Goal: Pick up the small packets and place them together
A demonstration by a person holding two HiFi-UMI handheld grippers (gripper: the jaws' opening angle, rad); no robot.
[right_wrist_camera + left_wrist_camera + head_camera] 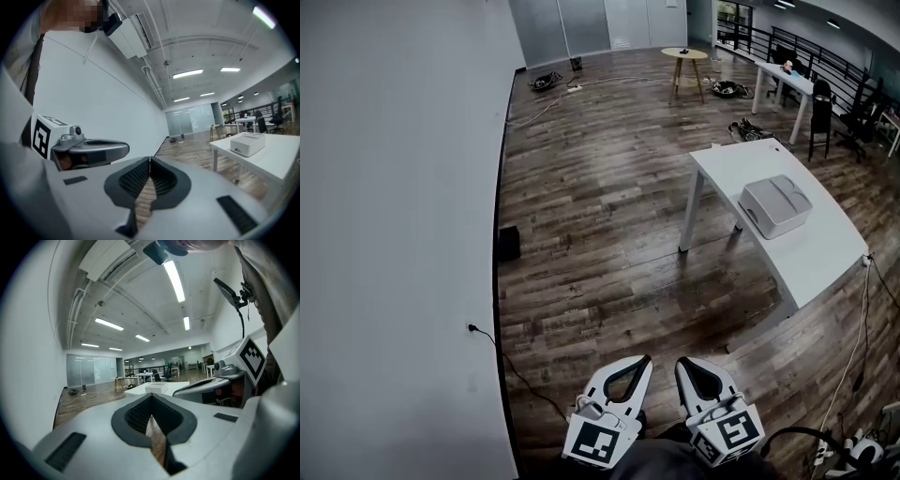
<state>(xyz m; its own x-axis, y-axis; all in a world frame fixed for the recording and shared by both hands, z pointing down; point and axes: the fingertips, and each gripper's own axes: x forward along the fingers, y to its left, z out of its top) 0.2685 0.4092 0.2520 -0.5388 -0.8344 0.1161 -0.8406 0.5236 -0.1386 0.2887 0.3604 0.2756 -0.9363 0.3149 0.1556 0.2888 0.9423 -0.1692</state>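
A plain white wall (394,234) fills the left side of the head view, with a socket (472,327) low on it and a black cable trailing from that down to the floor. Just beside the wall's foot sits a small black box (507,243). Dark wooden floor (600,187) spreads across the middle of the room.

At the bottom edge, the left hand-held gripper (643,360) points forward over the floor with its jaws pressed together at the tips and nothing between them. Close beside it, the right hand-held gripper (682,362) is likewise pressed together and empty; the two are near each other but apart.

Further right stands a white tabletop (825,262), carrying a white box-shaped device (775,205). Far behind are a round wooden table (685,56), a long white desk (783,75) and a black chair (821,108).

Where the small packets lie cannot be told from these views.
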